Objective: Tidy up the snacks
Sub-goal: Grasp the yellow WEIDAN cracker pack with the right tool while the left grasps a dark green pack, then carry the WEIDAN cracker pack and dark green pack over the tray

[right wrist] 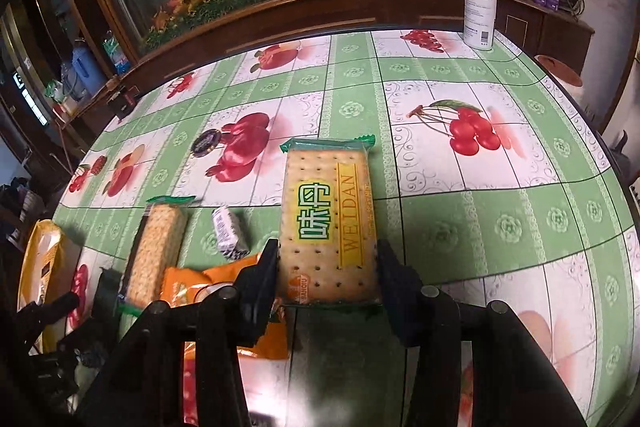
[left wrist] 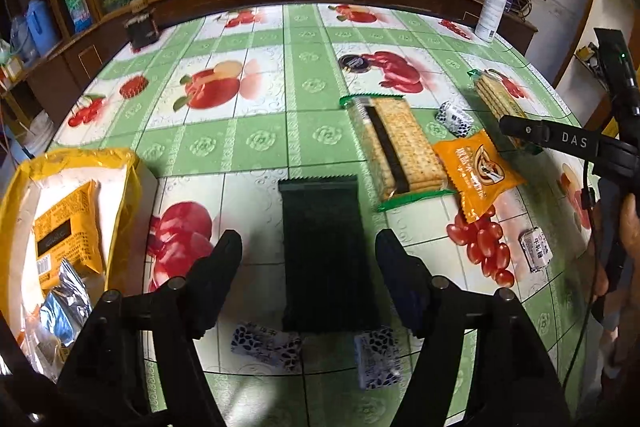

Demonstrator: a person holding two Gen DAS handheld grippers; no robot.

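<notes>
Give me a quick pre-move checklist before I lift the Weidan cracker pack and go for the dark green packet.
1. Right gripper closed on the Weidan cracker pack: ok, both fingers sit against its long sides.
2. Pack off the table: cannot tell, its far end looks low.
3. Left gripper open: ok, jaws stand wide.
4. Dark green packet lined up between the left fingers: ok, centred, with gaps on both sides.
5. Yellow bag open to receive snacks: ok, mouth gapes and packets lie inside.
6. Clutter near the right pick: not ok, the orange snack packet lies right beside the left finger.
</notes>
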